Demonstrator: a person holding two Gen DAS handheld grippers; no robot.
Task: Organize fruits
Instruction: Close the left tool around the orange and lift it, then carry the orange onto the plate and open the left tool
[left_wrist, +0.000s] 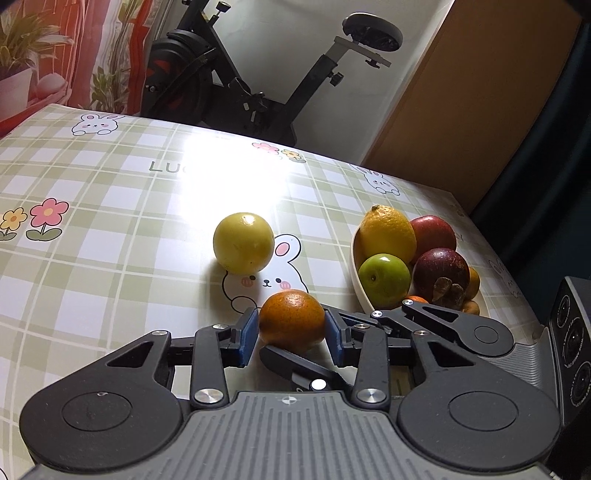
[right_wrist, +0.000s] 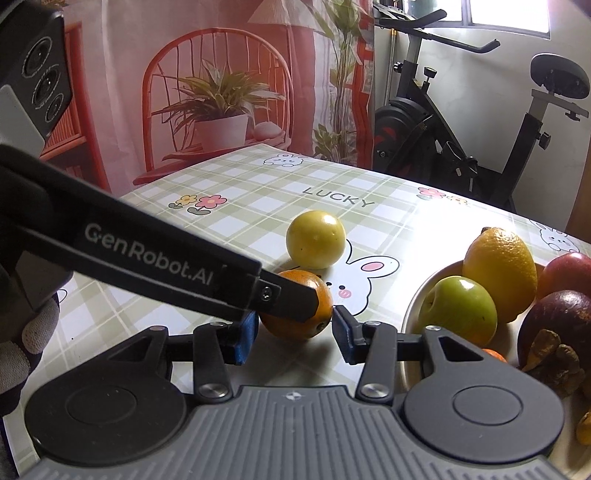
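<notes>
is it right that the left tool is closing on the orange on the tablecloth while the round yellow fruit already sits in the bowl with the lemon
Not quite. The round yellow fruit sits on the tablecloth, apart from the bowl, as the left wrist view shows. The rest holds: the left tool brackets the orange, and the lemon is in the bowl.

Black claw (left_wrist: 291, 334), blue pads (left_wrist: 248, 338), silver screws

A small orange (left_wrist: 291, 320), round with a finely speckled skin, sits on the table between the left gripper's blue pads (left_wrist: 248, 338), both pads at its sides. Ahead of those fingertips lies a round yellow fruit (left_wrist: 243, 242). To their right, a cream bowl (left_wrist: 357, 275) holds a lemon (left_wrist: 387, 233), green apple (left_wrist: 385, 275), red apple (left_wrist: 433, 233) and dark mangosteen (left_wrist: 441, 272).
</notes>
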